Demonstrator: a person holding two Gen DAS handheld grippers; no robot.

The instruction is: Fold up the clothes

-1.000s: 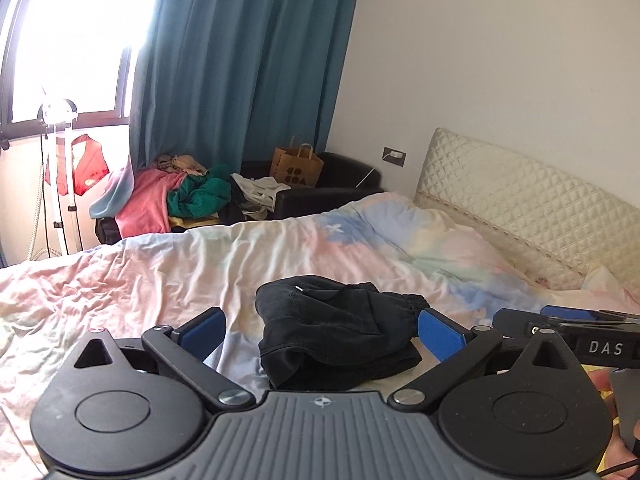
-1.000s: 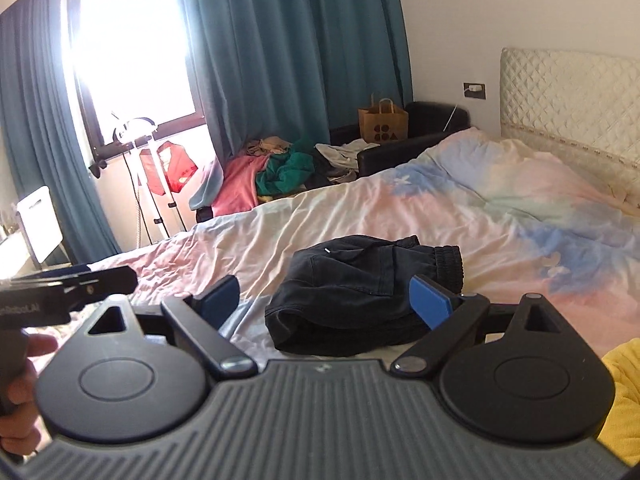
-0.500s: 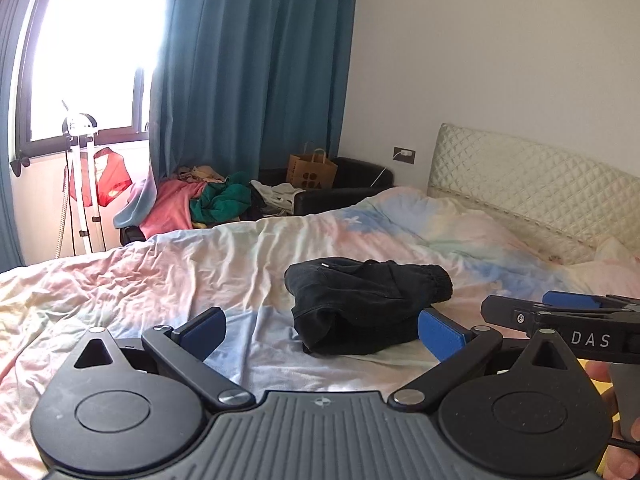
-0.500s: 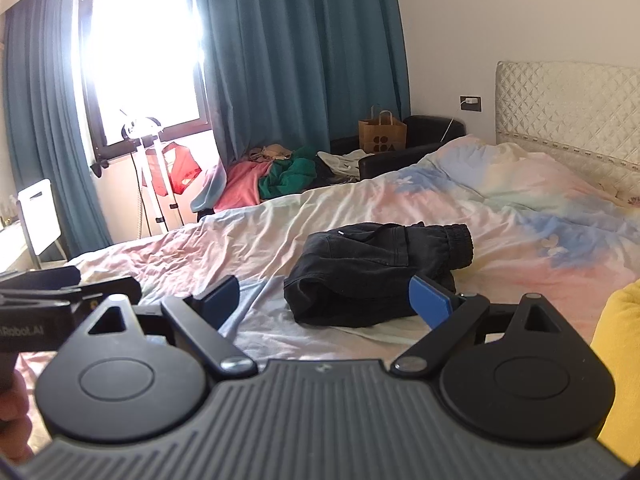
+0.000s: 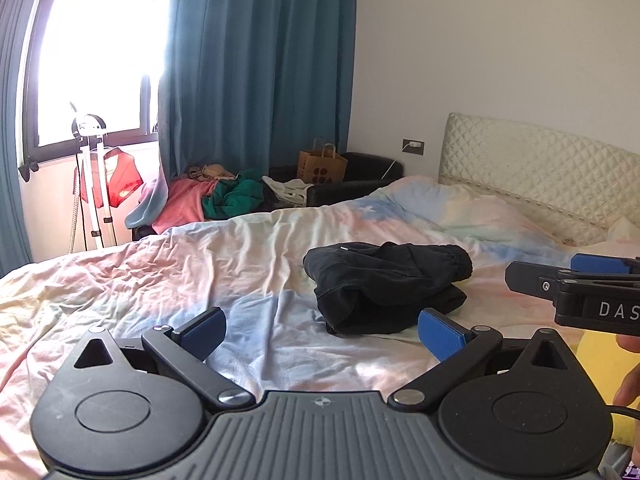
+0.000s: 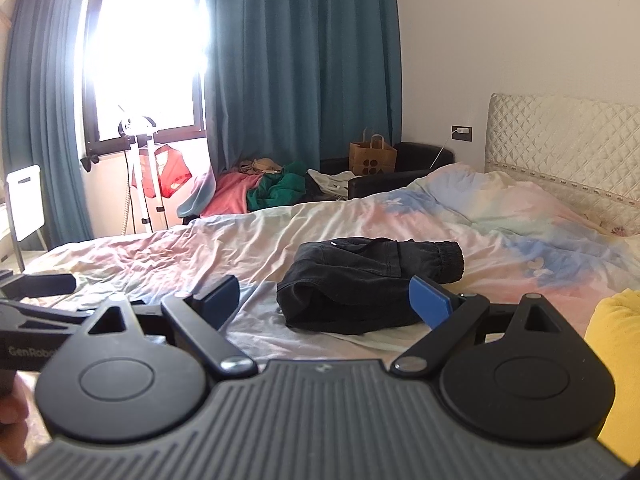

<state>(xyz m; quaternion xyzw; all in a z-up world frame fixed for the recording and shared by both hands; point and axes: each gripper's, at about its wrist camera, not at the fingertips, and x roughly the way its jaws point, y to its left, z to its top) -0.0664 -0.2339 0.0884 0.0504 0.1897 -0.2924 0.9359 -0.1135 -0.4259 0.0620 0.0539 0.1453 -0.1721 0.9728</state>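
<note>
Black clothes (image 5: 386, 286), bunched in a rough folded heap w/ an elastic cuff showing on the right end, are lying on the bed (image 5: 224, 268) around its middle, nearer the headboard (image 5: 536, 168) end than the foot. Nothing is touching them.

Left claw (image 5: 322, 330) is hovering above the near edge of the bed, blue pads spread wide, gripping nothing; the heap is sitting just beyond its right pad. Right claw (image 6: 324, 302) is also hanging w/ its jaws wide apart and empty (the heap is showing between the two pads in that view, a bit past them). Each claw is appearing side-on in the other's view: the right one at the right edge of the left cam, the left one at the left edge of the right cam, w/ fingers of the person's hands partly visible.

Something yellow (image 6: 618, 344) is sitting at the near right corner; can't tell what it is. Beyond the far edge of the bed, a pile of pink and green laundry (image 5: 212, 200) and a paper bag (image 5: 322, 166) are resting on a dark sofa under teal curtains (image 5: 260, 72).
</note>
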